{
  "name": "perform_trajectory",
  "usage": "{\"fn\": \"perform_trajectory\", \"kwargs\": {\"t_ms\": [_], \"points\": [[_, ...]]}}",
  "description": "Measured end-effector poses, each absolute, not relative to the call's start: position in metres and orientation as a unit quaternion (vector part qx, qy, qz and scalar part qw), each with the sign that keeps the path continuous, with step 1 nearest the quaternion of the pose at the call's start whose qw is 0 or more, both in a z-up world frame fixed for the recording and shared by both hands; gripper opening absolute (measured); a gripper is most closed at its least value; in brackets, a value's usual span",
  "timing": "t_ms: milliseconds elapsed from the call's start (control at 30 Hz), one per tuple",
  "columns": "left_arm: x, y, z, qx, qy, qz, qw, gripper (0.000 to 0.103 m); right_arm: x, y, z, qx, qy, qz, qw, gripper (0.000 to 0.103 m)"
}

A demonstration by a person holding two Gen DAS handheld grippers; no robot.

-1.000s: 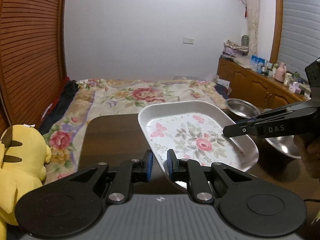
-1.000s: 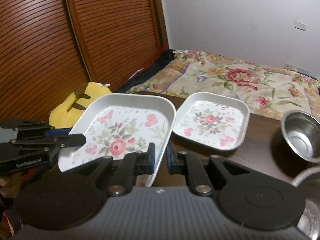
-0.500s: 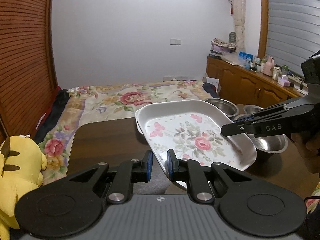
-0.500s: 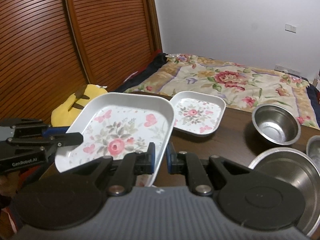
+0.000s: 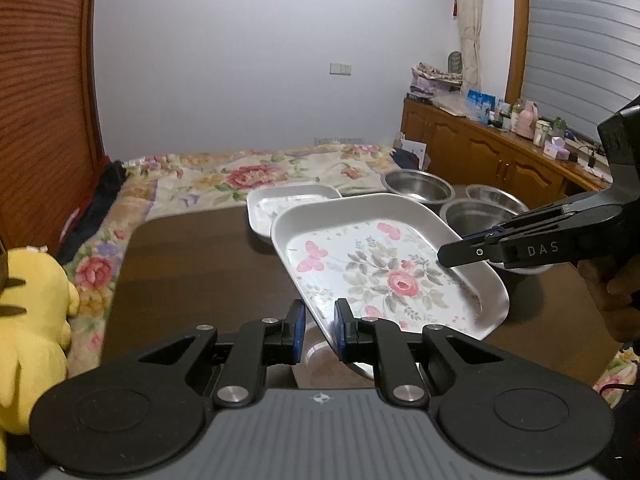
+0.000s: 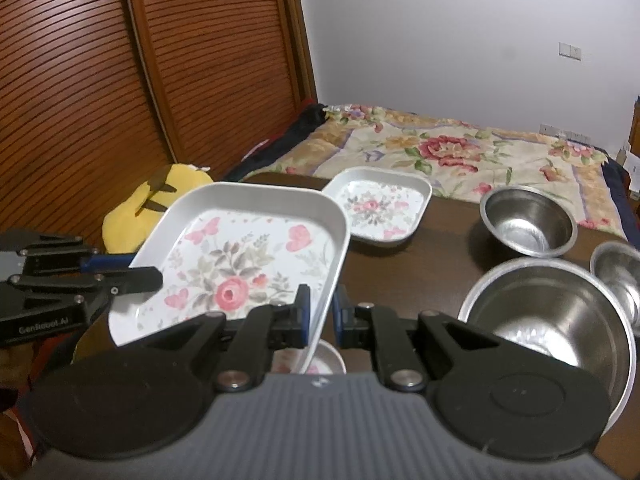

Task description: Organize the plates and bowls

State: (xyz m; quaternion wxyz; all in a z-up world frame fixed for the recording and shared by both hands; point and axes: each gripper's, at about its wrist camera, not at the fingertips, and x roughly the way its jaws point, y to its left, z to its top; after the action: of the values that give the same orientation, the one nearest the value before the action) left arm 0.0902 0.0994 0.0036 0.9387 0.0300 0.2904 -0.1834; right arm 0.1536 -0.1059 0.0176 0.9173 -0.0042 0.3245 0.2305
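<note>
While both sets of jaws pinch opposite rims of the large floral tray, I see my left gripper and right gripper clamped tight, holding it tilted above the desk (small floral plate just beyond).

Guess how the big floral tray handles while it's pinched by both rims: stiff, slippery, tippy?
The big tray probably stays stiff: held at opposite rims, it shows no sag. Its glossy surface looks slippery, so thin rim pinches may slide. It already sits tilted, so it could pivot if either hand-held gripper eases.
</note>
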Motion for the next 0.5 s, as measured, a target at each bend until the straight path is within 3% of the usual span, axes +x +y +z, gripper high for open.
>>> {"fn": "perform_trajectory", "kwargs": {"t_ms": [500], "points": [[0.075, 0.095, -0.018, 0.021, 0.316, -0.181, 0.931, 0.017, 0.127, -0.113, -0.021, 0.009, 0.349, 0.231, 0.908, 0.013]]}}
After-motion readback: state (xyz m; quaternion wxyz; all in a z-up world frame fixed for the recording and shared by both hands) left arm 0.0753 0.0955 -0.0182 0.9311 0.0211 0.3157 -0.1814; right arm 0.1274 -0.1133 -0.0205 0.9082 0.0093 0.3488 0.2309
